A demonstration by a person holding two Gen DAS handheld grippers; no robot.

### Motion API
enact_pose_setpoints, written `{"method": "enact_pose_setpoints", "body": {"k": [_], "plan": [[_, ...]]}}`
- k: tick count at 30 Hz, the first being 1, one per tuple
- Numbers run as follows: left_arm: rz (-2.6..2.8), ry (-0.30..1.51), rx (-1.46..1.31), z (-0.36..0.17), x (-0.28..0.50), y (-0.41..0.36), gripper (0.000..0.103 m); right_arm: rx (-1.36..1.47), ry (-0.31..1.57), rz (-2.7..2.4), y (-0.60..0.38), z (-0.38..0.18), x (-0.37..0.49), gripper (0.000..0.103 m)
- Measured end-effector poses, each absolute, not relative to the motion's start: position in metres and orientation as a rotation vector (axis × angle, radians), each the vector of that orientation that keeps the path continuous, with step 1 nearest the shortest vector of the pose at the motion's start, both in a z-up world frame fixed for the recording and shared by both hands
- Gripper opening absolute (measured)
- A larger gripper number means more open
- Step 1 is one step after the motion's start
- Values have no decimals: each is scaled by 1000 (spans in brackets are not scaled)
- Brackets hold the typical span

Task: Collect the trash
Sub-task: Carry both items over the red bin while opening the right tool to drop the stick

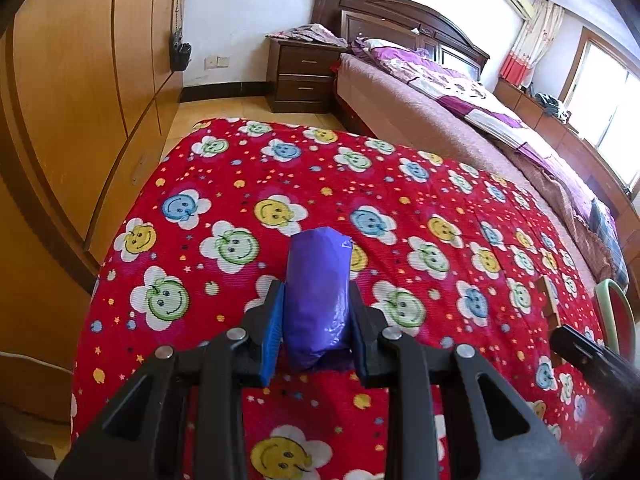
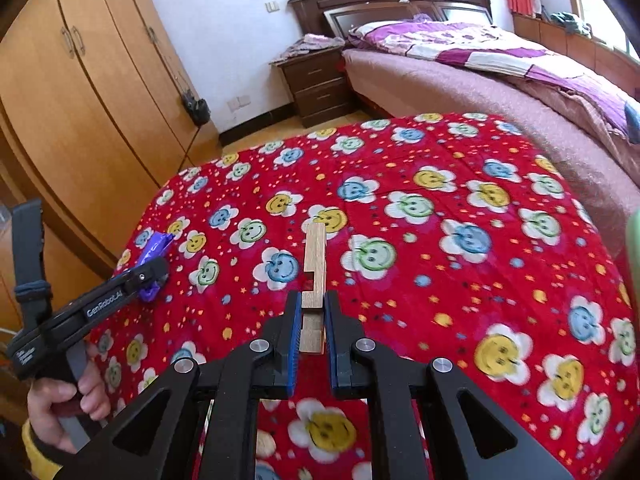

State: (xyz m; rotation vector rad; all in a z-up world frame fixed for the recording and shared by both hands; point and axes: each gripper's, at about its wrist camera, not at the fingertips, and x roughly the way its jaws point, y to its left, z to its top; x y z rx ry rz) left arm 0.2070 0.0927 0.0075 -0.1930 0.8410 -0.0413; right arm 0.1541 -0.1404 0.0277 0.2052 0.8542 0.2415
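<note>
My left gripper (image 1: 316,294) is shut on a crumpled purple wrapper (image 1: 318,292) and holds it just above the red smiley-flower cloth (image 1: 360,184). In the right wrist view the left gripper (image 2: 154,276) shows at the far left with the purple wrapper (image 2: 154,246) sticking out of it. My right gripper (image 2: 313,304) is shut on a notched wooden piece (image 2: 314,268) that points forward over the cloth (image 2: 440,208). The wooden piece also shows at the right edge of the left wrist view (image 1: 550,300).
The cloth covers a table. A wooden wardrobe (image 1: 72,100) stands to the left. A bed (image 1: 460,112) with a purple quilt lies close on the right, a dark nightstand (image 1: 302,74) beyond. A green chair back (image 1: 618,312) is at the table's right.
</note>
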Motion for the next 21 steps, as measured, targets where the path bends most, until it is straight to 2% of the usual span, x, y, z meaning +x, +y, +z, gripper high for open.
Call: {"method": "enact_pose_setpoints", "body": {"k": [21], "plan": [[-240,801,-122,47,164,1,30,302,763,100,-233,51,73,11]]}}
